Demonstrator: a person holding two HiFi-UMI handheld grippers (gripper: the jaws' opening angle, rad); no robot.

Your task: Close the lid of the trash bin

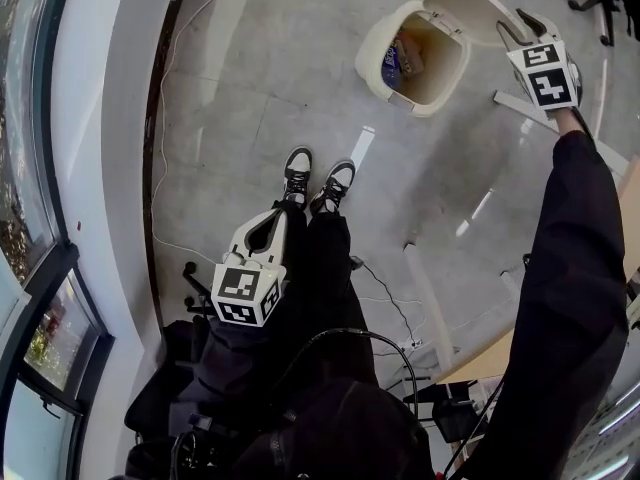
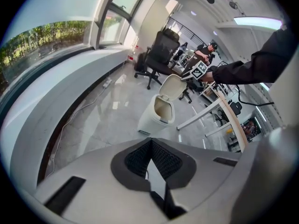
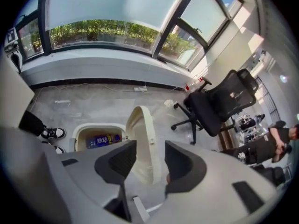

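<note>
The cream trash bin [image 1: 432, 80] stands on the grey floor at the top of the head view, its lid [image 1: 470, 10] swung up and open. A blue packet [image 3: 102, 140] lies inside it. My right gripper [image 1: 522, 28] is at the lid's far edge, jaws open. In the right gripper view the upright lid [image 3: 142, 134] stands edge-on between the two pads [image 3: 122, 158], with a gap on each side. My left gripper [image 1: 262, 240] hangs low by the person's legs, far from the bin [image 2: 156, 115], shut on nothing.
The person's black-and-white shoes [image 1: 316, 176] are just short of the bin. A white desk leg [image 1: 560, 120] runs along the floor on the right. A black office chair [image 3: 219, 104] stands beyond the bin. A cable [image 1: 165, 118] trails along the curved window wall on the left.
</note>
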